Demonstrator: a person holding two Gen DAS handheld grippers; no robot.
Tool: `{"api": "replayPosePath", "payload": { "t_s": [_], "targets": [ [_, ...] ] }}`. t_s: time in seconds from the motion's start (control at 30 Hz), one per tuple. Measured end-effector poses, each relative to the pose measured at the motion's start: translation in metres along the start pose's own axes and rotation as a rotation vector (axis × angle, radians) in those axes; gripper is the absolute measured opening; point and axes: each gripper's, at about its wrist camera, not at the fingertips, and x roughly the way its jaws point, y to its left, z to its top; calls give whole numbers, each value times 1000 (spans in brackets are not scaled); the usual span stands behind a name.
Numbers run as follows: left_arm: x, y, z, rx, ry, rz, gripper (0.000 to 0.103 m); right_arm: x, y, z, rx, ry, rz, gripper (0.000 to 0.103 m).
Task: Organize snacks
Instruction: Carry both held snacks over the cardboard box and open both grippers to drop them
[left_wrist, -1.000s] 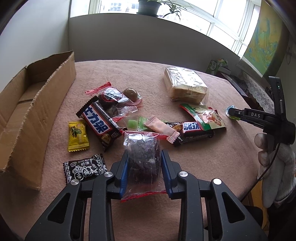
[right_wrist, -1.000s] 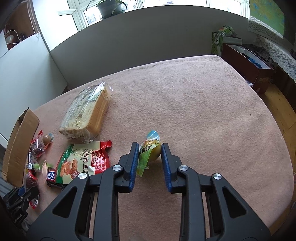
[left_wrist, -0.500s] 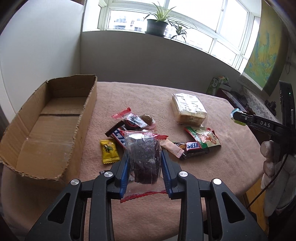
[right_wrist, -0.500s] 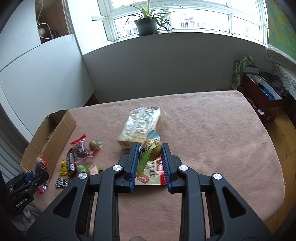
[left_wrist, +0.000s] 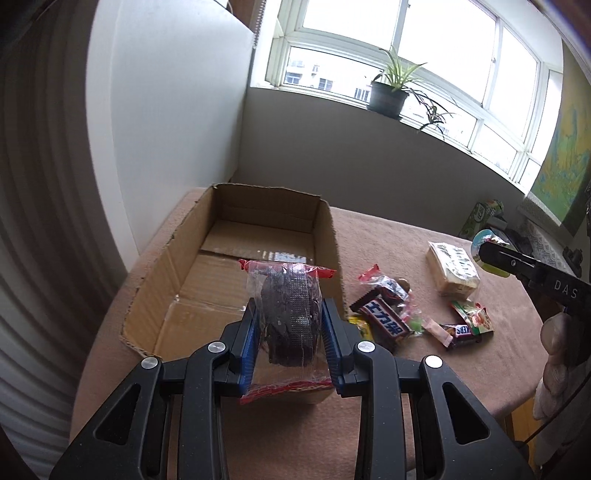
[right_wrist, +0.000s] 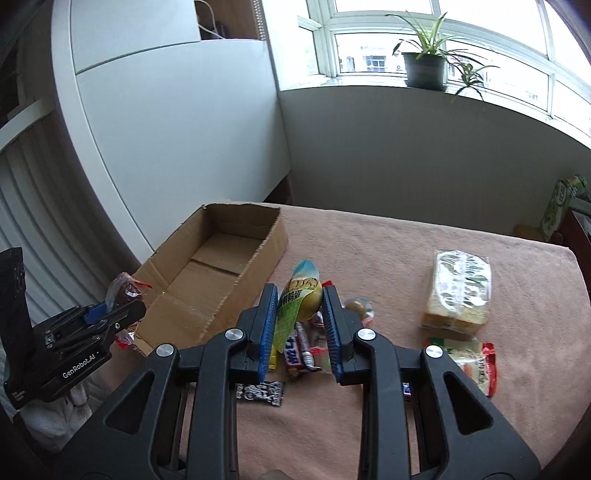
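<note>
My left gripper (left_wrist: 290, 332) is clamped on a clear packet of dark snack (left_wrist: 290, 312), low in the centre of its frame, in front of the open cardboard box (left_wrist: 236, 254). My right gripper (right_wrist: 300, 325) is clamped on a green-wrapped snack (right_wrist: 301, 301) at the centre of its frame, with the loose snack pile (right_wrist: 306, 350) behind it; the bread pack (right_wrist: 458, 291) lies at right on the pink table cover (right_wrist: 369, 243)
</note>
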Motion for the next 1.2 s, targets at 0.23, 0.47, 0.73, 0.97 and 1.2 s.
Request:
{"api": "replayPosePath", "payload": {
  "t_s": [0.23, 0.47, 0.73, 0.97, 1.2],
  "targets": [
    [7, 35, 4, -43, 2, 50, 30, 42, 58, 4, -59, 48, 68, 26],
    [21, 50, 9, -49, 22, 66, 30, 74, 83, -1, -87, 108, 87, 26],
    [24, 59, 10, -60, 27, 96, 39, 66, 88, -4, -105, 69, 72, 67],
    [17, 61, 9, -73, 7, 106, 61, 50, 72, 0, -82, 49, 70, 72],
    [9, 48, 8, -68, -1, 90, 61, 26, 46, -2, -65, 26, 47, 72]
  ]
}}
